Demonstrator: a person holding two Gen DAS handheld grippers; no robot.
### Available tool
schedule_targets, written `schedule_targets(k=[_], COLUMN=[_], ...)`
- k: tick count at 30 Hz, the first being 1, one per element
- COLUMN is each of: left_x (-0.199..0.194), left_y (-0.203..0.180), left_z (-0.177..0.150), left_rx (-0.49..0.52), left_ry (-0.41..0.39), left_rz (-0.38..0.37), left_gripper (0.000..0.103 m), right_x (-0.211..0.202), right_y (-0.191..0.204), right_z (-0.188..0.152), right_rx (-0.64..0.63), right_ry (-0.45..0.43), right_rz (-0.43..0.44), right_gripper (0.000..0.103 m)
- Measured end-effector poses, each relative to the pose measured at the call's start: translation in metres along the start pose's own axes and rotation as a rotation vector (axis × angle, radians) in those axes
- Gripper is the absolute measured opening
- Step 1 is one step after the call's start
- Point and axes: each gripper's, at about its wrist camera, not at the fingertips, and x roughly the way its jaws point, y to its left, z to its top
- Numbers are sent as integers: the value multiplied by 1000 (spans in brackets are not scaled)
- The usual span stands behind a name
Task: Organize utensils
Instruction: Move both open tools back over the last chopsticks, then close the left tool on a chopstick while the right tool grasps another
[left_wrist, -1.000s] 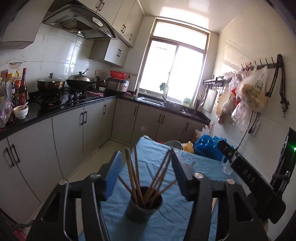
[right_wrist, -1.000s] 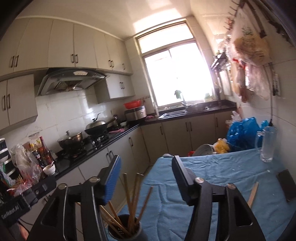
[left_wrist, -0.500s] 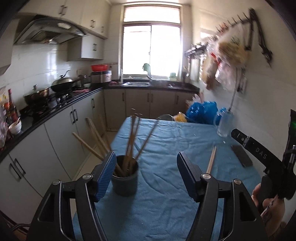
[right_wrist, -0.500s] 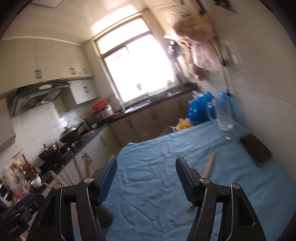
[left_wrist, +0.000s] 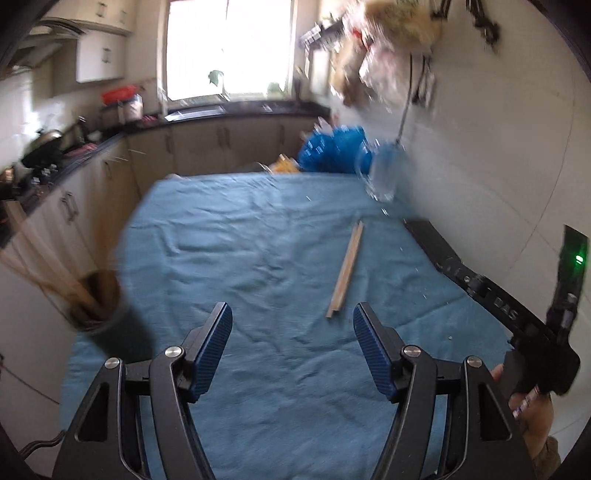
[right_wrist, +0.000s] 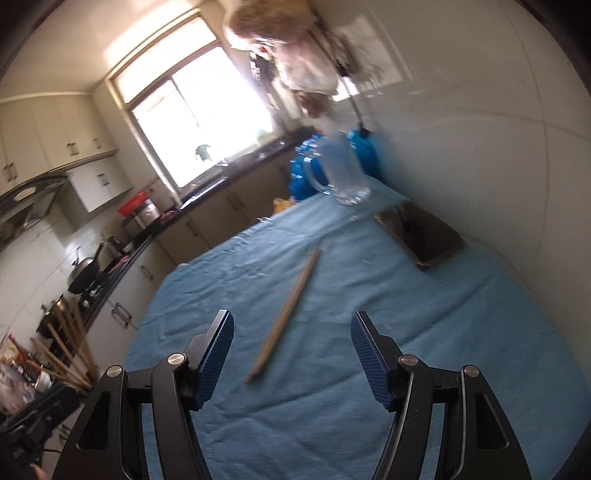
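Note:
A pair of wooden chopsticks (left_wrist: 345, 269) lies loose on the blue cloth, ahead and slightly right of my open, empty left gripper (left_wrist: 291, 347). In the right wrist view the same chopsticks (right_wrist: 286, 314) lie just ahead of my open, empty right gripper (right_wrist: 291, 350), nearer its left finger. A dark holder cup (left_wrist: 98, 302) with several chopsticks stands at the table's left edge, blurred. Only the chopstick tips (right_wrist: 66, 354) show at the far left of the right wrist view. The right gripper's body (left_wrist: 517, 314) shows at the right of the left wrist view.
The table is covered by a blue cloth (left_wrist: 240, 240). A glass mug (right_wrist: 343, 173) and a dark flat tray (right_wrist: 419, 230) sit near the wall on the right. Blue bags (left_wrist: 332, 155) lie behind the table. Kitchen counters (left_wrist: 74, 177) run along the left.
Both grippers have swung right, away from the holder cup and toward the loose chopsticks. The cup has slid to the left edge of both views. Both grippers stay open.

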Motion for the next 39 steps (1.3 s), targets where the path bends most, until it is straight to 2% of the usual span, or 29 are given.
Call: schedule_targets(k=[7,9,11,15,18,20,24,28,33,36,39], left_x=[116,151,186,226,249,253,257,256,249,245,240], left_y=[-30,-38,-46,-59,-63,-65,-54,-39,-15,-10,-15], left_z=[33,40,46,50,50,53,57,58,53,50,46], left_rx=[-36,-34,-19,27,47,76,29,1,-92,-98,-55], left_ry=[120,166,221,262,296,279,273,251,243,242,249], left_rz=[-112,-117,-120,-110,-89,-76,-120,-116,-120,-64,4], left_gripper=[67,61,48,45,35,32,32,32,20,18,16], right_x=[25,32,38,51,57,60,64,64,65,66,68], right_y=[-46,-53,-55,-61,-64,-66,-76,-82,-81,-82,-83], right_z=[1,-1,-3,-7,-7,-8,-9,-11,-11,-11,-11], right_rx=[19,25,24,17,36,49,102,134,132,138,148], right_ry=[21,31,41,66,89,103,128,131,134,136,146], right_rz=[-20,-8,5,36,70,89,116,125,129,124,109], right_gripper=[70,70,70,70,70,70,70,70,70,70,70])
